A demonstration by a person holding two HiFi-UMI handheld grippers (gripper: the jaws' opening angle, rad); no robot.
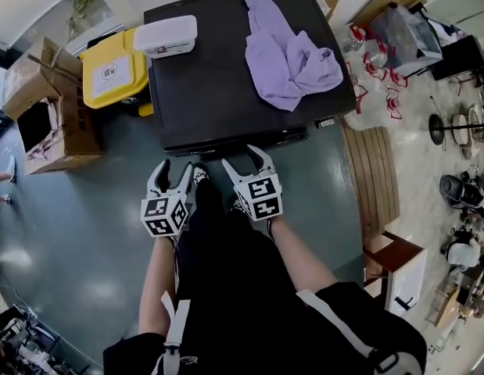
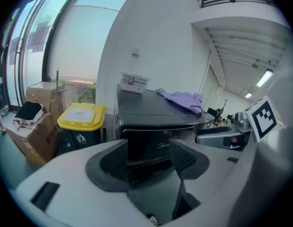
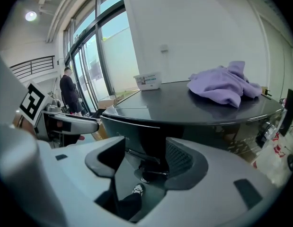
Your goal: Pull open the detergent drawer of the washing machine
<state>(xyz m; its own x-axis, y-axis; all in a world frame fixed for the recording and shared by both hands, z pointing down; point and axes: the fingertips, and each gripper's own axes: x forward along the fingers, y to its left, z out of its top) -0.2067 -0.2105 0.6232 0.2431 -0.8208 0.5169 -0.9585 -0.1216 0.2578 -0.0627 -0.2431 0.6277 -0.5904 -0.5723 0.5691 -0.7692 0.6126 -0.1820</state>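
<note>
**Both grippers at the washer's front edge**

A purple cloth (image 1: 292, 57) and a white box (image 1: 167, 36) lie on the washing machine (image 1: 226, 92), filling the upper centre of the head view. A yellow bin (image 1: 112, 73) stands at upper left. The detergent drawer (image 2: 145, 144) is shut on the front panel. My left gripper (image 1: 177, 170) and right gripper (image 1: 245, 160) are spread apart, empty and touching nothing.

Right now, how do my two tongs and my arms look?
The left tongs and right tongs match: pale grey bodies and dark grey curved jaws with ribbed pads. Each carries a cube of black-and-white square markers. No cables show. The sleeves are black with white stripes.
</note>
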